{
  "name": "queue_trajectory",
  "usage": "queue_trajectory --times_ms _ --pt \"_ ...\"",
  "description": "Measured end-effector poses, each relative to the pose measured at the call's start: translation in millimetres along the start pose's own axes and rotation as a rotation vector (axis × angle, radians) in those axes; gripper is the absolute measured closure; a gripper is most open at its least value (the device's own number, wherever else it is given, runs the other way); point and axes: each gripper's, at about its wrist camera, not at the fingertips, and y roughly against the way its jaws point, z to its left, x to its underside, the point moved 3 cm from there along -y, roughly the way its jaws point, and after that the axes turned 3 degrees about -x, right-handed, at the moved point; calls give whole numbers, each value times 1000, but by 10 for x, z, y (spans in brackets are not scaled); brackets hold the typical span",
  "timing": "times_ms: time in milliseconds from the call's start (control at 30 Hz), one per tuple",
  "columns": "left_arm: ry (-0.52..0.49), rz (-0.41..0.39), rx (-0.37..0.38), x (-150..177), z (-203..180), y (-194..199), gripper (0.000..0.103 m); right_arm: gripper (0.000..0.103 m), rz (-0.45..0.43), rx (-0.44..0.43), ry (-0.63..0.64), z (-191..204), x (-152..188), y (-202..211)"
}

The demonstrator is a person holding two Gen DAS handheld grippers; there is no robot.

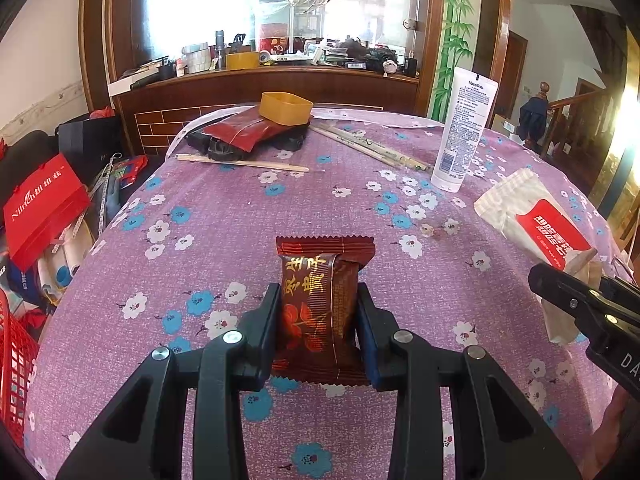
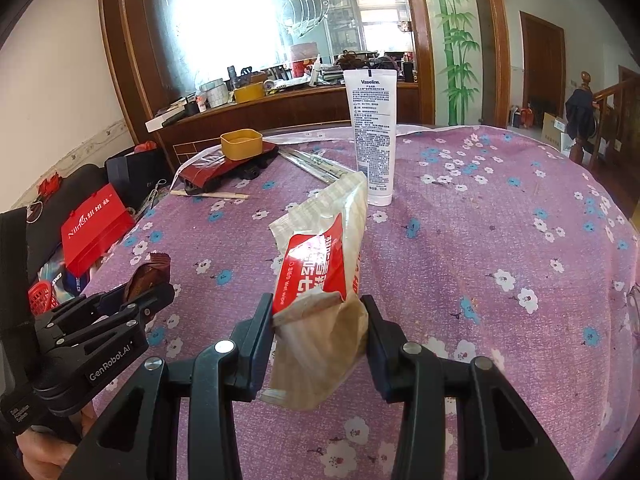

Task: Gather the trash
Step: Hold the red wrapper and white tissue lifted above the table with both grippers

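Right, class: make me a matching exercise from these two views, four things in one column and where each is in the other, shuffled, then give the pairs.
Things:
1. brown snack packet
2. wet wipes pack
3. white lotion tube
4. yellow tub

Places:
A. standing upright on the flowered tablecloth
B. on top of the dark red bag at the table's far end
C. clamped in the left gripper
D. clamped in the right gripper

Pairs: 1-C, 2-D, 3-A, 4-B

Cluttered home: floral tablecloth [image 1: 224,216], staircase [image 1: 576,100].
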Motion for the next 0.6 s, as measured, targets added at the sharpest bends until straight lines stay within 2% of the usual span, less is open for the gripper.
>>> queue_trajectory --times_ms 600 --pt "4 -1 -2 -6 18 11 69 58 1 -1 -3 -9 -5 -3"
